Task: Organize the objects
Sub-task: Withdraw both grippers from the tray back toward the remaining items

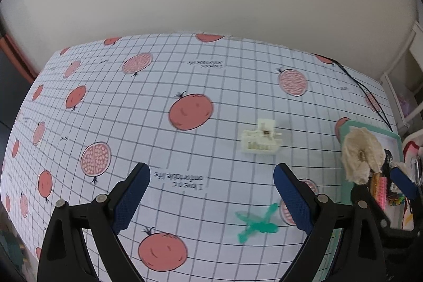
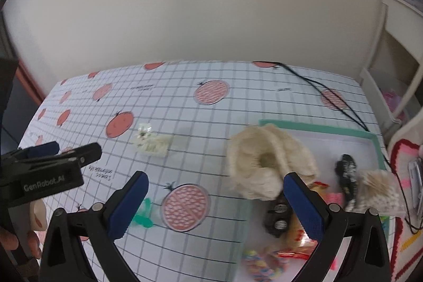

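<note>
My left gripper (image 1: 211,197) hangs open over the pomegranate-print tablecloth (image 1: 185,75), nothing between its blue pads. A small white plastic piece (image 1: 261,140) lies ahead of it, and a green clip (image 1: 257,225) lies just inside its right finger. My right gripper (image 2: 216,202) is open too, over the left edge of a teal-rimmed tray (image 2: 317,127). A cream fluffy scrunchie (image 2: 264,163) rests on that edge, just beyond the right fingertip and not gripped. The white piece (image 2: 153,143) and green clip (image 2: 142,216) lie to the left. The left gripper (image 2: 76,149) shows at the far left.
The tray holds a black clip (image 2: 346,171), a second cream furry item (image 2: 378,192), a black object (image 2: 277,216), snack packets and coloured sweets (image 2: 261,263). A black cable (image 2: 343,107) crosses the far right of the table. A white shelf (image 2: 396,44) stands right. A hand (image 2: 15,242) holds the left gripper.
</note>
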Available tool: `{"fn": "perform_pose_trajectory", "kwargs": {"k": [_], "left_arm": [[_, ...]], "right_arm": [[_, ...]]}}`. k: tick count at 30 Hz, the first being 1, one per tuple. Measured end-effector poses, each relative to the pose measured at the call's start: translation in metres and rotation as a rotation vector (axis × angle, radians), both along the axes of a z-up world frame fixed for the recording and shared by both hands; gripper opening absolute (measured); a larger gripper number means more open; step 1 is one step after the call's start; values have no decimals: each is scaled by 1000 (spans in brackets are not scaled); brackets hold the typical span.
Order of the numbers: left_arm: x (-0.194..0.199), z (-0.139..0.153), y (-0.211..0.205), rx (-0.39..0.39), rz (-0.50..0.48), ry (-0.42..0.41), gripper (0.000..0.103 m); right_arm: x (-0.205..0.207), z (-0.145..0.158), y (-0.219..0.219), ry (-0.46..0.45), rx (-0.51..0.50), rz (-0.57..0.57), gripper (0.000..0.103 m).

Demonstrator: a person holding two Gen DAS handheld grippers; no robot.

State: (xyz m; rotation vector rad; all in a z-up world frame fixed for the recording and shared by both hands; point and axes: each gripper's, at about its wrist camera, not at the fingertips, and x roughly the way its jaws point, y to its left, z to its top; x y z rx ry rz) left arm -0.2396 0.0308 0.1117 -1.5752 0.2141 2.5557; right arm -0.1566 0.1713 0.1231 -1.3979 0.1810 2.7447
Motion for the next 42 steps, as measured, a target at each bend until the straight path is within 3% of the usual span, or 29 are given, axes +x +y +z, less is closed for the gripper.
{"fn": "perform_pose_trajectory", "kwargs": {"k": [11, 22, 42], "left_arm": [[-7, -18, -40, -18, 98, -76, 95], [-5, -62, -66, -92, 140, -216, 95], [-6, -73, -78, -110, 163, -242, 95]], "right_arm": [[-9, -33, -56, -85, -5, 136, 103], [-10, -56, -81, -143, 24, 178, 103], [-12, -80, -89, -193, 69, 184, 103]]}}
